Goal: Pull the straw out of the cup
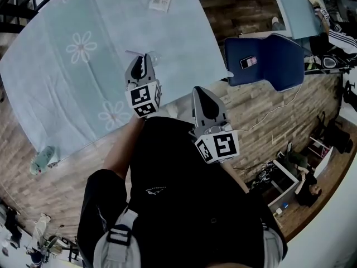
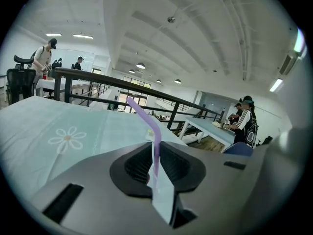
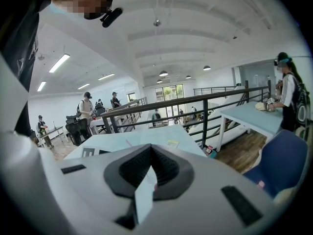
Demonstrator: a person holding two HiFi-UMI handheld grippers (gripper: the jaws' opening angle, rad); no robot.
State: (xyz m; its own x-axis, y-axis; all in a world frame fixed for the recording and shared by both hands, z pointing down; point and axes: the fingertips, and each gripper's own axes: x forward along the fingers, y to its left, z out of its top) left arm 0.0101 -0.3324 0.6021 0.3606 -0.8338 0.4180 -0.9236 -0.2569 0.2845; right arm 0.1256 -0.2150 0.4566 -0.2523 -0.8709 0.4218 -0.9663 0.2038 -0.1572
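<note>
The left gripper [image 1: 140, 60], reaching forward over the near edge of a pale blue flowered table [image 1: 67, 77], pinches a purple straw [image 2: 149, 126] between its jaws. The straw's bent tip leans left above them. The right gripper [image 1: 202, 96] is held short of the table, over wooden floor [image 1: 262, 110], jaws clenched on nothing.

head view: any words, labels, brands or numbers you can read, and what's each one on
No text here can be read.
On the yellow packet on the table: print too small to read.
On the black shirt: small white logo, too blurred to read.
On the left gripper and right gripper: cubes bear square marker patterns, no words.
On the phone on the blue chair: nothing legible.
</note>
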